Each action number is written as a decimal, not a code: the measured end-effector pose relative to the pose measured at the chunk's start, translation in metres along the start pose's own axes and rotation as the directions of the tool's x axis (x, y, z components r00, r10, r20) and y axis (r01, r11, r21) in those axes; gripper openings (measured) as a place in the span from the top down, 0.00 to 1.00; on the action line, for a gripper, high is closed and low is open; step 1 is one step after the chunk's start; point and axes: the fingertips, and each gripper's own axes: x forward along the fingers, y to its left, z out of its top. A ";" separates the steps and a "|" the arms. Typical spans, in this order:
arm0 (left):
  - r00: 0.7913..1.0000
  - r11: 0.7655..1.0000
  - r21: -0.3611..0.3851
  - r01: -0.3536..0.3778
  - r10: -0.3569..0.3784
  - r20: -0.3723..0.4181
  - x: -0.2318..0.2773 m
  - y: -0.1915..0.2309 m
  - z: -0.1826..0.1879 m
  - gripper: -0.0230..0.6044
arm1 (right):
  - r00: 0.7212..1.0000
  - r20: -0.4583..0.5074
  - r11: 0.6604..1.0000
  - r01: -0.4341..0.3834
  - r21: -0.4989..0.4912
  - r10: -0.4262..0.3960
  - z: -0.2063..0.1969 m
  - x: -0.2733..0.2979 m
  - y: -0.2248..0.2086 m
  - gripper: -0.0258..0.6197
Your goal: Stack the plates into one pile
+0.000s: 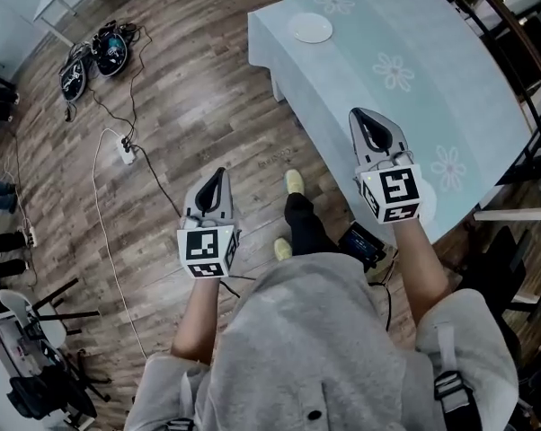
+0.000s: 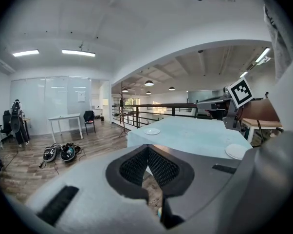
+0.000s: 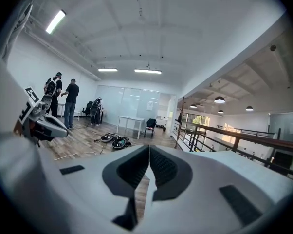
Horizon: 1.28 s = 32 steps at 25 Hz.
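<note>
A table with a pale teal cloth [image 1: 405, 34] stands ahead to the right. One white plate [image 1: 312, 28] lies near its far corner, also seen as the far plate [image 2: 152, 131] in the left gripper view. A second white plate [image 2: 236, 151] lies by the near edge, mostly hidden in the head view behind my right gripper's marker cube. My left gripper [image 1: 218, 174] hangs over the wooden floor left of the table, shut and empty [image 2: 147, 148]. My right gripper [image 1: 365, 115] is over the table's near part, shut with nothing in it [image 3: 149, 147].
Cables and a power strip [image 1: 127, 151] run across the floor at left, with dark bags [image 1: 95, 57] beyond. A white table [image 2: 66, 117] and a chair [image 2: 89, 116] stand far off. Two people [image 3: 64, 99] stand at the back. A railing [image 2: 151, 112] runs behind the table.
</note>
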 end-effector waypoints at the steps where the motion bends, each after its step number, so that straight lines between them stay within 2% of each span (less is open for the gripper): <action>1: 1.000 1.000 -0.004 -0.010 0.010 -0.004 0.008 0.008 0.001 0.93 | 1.000 0.000 1.000 -0.002 -0.008 0.002 0.000 0.015 -0.004 0.92; 4: 1.000 1.000 -0.014 -0.023 0.023 -0.022 0.038 0.028 0.008 0.93 | 0.999 -0.019 1.000 -0.027 -0.010 0.027 -0.006 0.060 -0.018 0.92; 9: 0.996 1.000 -0.002 -0.014 0.013 -0.083 0.101 0.049 0.011 0.93 | 0.994 -0.088 0.998 -0.059 -0.001 0.059 -0.036 0.138 -0.049 0.91; 14: 0.988 1.000 -0.002 -0.007 0.006 -0.153 0.152 0.067 0.012 0.93 | 0.983 -0.155 0.991 -0.112 -0.076 0.099 -0.056 0.212 -0.066 0.89; 16: 0.985 1.000 -0.005 -0.010 0.009 -0.174 0.165 0.070 0.013 0.93 | 0.972 -0.200 0.984 -0.145 -0.100 0.123 -0.067 0.234 -0.071 0.77; 21: 0.977 0.998 -0.025 -0.054 0.047 -0.208 0.194 0.090 0.018 0.93 | 0.953 -0.281 0.965 -0.170 -0.198 0.110 -0.093 0.285 -0.085 0.77; 26: 0.971 0.996 -0.042 -0.073 0.061 -0.232 0.225 0.092 0.021 0.93 | 0.923 -0.368 0.929 -0.229 -0.290 0.112 -0.129 0.322 -0.092 0.77; 30: 0.965 0.995 -0.066 -0.073 0.054 -0.256 0.246 0.096 0.020 0.93 | 0.886 -0.459 0.858 -0.287 -0.426 0.069 -0.167 0.351 -0.089 0.77; 32: 0.960 0.994 -0.072 -0.079 0.056 -0.273 0.252 0.098 0.016 0.93 | 0.868 -0.494 0.834 -0.309 -0.457 0.051 -0.184 0.362 -0.089 0.77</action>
